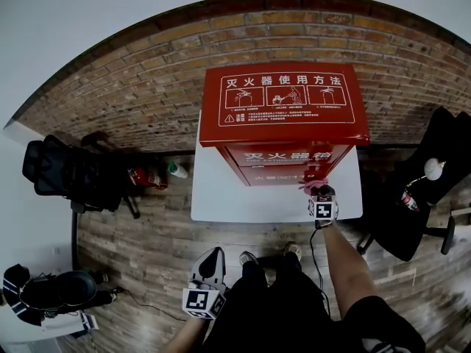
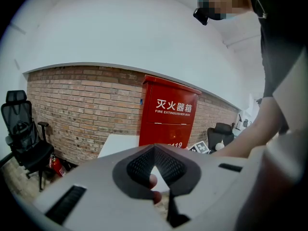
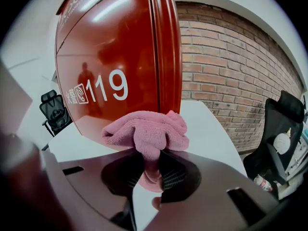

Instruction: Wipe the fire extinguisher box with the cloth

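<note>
Pinching cloth (image 3: pixel 144 129) against the box (image 3: pixel 110 57), right hand-held gripper (image 3: pixel 151 170) hangs over white table (image 1: pixel 221 197) by brick wall (image 1: pixel 147 79)

Right gripper (image 1: pixel 319 191) forward, clamping cloth (image 3: pixel 147 131); left gripper (image 1: pixel 211 259) closed, low

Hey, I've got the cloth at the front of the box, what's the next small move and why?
Probably slide the right gripper leftward along the front of the box, with the cloth pressed on. The cloth is clamped in its jaws and sits at the front's lower right corner, below the 119, so most of that panel lies to its left.
</note>
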Motion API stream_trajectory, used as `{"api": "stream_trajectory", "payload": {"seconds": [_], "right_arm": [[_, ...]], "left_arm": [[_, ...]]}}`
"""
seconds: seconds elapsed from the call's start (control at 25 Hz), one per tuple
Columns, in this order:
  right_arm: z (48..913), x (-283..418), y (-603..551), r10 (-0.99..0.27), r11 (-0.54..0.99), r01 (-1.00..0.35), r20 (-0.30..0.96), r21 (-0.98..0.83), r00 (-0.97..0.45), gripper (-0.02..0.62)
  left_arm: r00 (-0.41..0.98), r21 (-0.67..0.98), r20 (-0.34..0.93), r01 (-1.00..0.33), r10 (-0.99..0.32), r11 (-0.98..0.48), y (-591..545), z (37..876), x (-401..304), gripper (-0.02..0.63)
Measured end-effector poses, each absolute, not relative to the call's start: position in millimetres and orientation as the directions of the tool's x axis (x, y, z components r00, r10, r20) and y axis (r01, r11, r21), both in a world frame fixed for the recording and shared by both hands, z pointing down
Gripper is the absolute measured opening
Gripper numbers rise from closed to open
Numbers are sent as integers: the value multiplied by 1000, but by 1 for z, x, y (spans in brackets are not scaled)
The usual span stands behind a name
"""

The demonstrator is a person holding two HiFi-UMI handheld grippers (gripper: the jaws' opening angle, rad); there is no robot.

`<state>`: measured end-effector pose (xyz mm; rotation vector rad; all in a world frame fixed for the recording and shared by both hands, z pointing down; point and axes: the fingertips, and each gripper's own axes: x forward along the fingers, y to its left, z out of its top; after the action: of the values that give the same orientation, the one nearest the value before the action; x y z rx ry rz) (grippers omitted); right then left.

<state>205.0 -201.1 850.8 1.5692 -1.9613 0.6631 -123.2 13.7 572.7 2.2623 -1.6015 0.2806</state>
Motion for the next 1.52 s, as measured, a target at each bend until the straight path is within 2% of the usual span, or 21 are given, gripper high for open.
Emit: {"api": "stream_trajectory", "payload": {"seconds": [0.52, 0.92, 1.52], "right_arm": [[889, 212, -194, -641, 173, -985, 757, -16, -125, 87], [899, 207, -195, -625, 149, -989, 773, -14, -105, 87], [895, 150, -199, -635, 145, -986, 757, -80, -155, 87]], "left_arm": [[309, 163, 373, -950, -875, -266, 27, 577, -137, 17], [287, 172, 370, -956, -884, -239, 32, 577, -151, 17], [273, 163, 388, -960, -880, -225, 41, 583, -170, 17]]}}
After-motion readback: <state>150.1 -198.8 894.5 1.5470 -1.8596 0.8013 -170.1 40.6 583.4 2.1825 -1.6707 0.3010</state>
